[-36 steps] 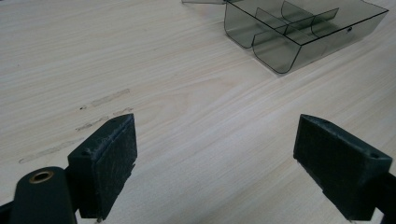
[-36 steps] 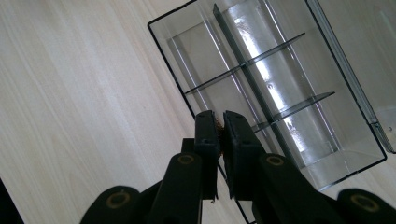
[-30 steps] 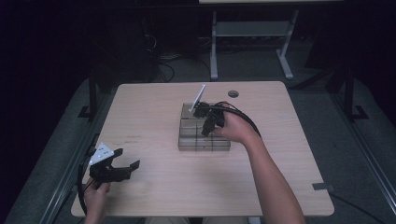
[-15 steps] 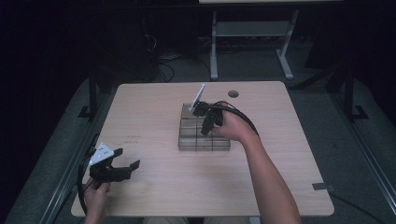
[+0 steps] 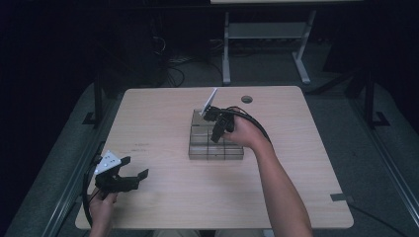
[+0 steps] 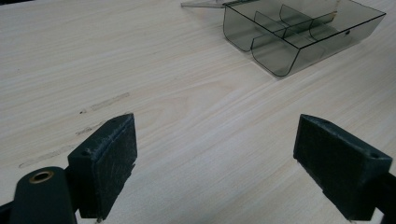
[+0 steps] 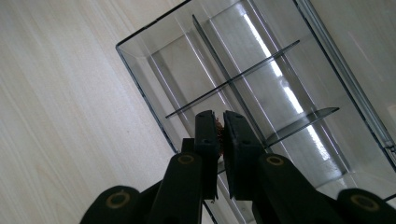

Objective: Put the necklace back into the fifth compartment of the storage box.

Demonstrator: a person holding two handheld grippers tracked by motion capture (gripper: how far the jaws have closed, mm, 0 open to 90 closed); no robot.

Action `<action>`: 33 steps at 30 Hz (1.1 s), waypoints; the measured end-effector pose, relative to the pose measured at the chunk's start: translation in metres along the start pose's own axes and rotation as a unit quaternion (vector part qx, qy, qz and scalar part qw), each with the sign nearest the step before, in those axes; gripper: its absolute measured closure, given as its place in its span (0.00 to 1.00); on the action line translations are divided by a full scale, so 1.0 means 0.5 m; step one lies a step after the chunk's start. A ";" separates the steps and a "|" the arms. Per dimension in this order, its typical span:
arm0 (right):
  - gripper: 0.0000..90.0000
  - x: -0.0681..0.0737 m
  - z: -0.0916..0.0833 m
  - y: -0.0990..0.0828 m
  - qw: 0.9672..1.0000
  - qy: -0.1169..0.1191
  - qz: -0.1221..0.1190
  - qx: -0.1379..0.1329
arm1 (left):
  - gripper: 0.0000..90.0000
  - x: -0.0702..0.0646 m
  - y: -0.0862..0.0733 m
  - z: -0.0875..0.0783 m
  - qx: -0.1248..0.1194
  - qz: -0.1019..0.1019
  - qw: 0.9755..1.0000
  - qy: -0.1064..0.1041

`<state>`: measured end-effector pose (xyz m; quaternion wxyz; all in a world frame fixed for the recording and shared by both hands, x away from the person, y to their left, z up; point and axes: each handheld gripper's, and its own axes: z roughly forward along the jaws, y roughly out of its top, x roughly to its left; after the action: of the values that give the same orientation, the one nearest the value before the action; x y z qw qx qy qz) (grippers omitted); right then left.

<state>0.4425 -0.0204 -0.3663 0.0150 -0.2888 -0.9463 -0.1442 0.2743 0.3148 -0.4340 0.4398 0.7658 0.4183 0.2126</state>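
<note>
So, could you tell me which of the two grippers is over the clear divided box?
The right gripper: its shut jaws pinch something small and brownish above the clear divided box. The left gripper stands open near the table's front-left corner.

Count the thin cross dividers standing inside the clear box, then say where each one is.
3: in the right gripper view, cross dividers and stand in the clear box; another is mostly hidden behind the right gripper.

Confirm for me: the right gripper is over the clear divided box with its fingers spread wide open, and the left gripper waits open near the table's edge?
Not quite. The right gripper is over the clear divided box, but its fingers are nearly closed, pinching something small and brownish, as the right gripper view shows. The left gripper does wait open near the table's edge.
</note>
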 end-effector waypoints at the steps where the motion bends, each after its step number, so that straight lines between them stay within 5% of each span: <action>1: 0.93 -0.001 0.004 0.001 1.000 -0.003 -0.002 0.001 | 0.15 0.000 0.000 0.000 0.000 0.000 1.000 0.000; 33: 0.93 -0.010 0.054 0.005 1.000 0.011 0.002 0.012 | 0.15 0.004 -0.003 0.002 0.004 -0.003 1.000 0.004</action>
<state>0.4494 -0.0138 -0.3921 0.0288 -0.2890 -0.9472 -0.1359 0.2755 0.3162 -0.4358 0.4356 0.7653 0.4232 0.2132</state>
